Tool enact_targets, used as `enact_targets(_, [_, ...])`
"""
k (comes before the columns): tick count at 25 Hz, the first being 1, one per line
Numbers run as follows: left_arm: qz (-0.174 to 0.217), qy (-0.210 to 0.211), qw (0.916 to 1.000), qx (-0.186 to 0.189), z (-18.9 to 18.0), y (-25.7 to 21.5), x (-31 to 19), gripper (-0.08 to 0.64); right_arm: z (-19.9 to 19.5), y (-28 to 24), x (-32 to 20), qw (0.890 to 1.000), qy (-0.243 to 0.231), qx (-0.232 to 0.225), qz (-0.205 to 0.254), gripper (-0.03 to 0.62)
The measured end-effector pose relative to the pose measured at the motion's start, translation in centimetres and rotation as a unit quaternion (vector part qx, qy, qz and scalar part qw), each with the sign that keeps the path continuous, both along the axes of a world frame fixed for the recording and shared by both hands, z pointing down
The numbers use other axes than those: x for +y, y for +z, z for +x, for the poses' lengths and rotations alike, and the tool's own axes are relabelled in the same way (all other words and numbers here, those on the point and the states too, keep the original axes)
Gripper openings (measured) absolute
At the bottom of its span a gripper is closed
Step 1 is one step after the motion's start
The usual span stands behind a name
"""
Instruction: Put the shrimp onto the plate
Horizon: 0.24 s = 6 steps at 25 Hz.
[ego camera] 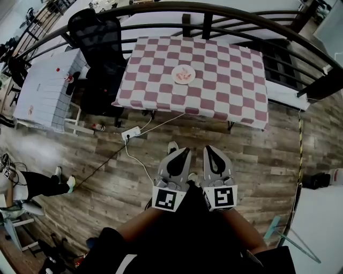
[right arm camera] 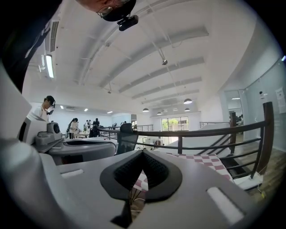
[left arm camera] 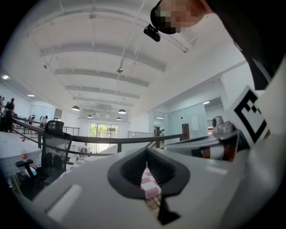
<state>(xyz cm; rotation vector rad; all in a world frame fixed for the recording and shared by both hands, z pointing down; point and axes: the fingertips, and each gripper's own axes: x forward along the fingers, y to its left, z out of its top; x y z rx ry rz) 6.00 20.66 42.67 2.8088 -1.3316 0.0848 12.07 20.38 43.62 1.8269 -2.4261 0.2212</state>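
A small plate (ego camera: pixel 183 74) with pink shrimp-like pieces on it sits left of centre on the red-and-white checked table (ego camera: pixel 225 80) far ahead in the head view. My left gripper (ego camera: pixel 180 151) and right gripper (ego camera: pixel 214 150) hang side by side over the wooden floor, well short of the table, both shut with nothing between the jaws. In the left gripper view my left gripper (left arm camera: pixel 146 164) shows only a sliver of the checked cloth (left arm camera: pixel 150 184) past its closed jaws. My right gripper (right arm camera: pixel 143 154) likewise looks toward the table (right arm camera: pixel 205 162).
A black office chair (ego camera: pixel 99 40) stands at the table's left end. A white desk (ego camera: pixel 48 88) is further left. A power strip and cables (ego camera: pixel 131 134) lie on the floor before the table. A curved dark railing (ego camera: pixel 225 16) runs behind it. A person's legs (ego camera: pixel 43 184) are at left.
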Motion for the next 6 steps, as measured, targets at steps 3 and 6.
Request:
enact_targets(3, [0.0, 0.013, 0.9999, -0.008, 0.6, 0.3, 1.4, 0.009, 0.7, 0.2, 1.1, 1.0, 0.009, -0.002, -0.001, -0.003])
enact_targets(6, [0.001, 0.023, 0.9996, -0.014, 1.1, 0.6, 2.6, 0.008, 1.4, 0.7, 2.3, 1.0, 0.015, -0.002, -0.008, -0.003])
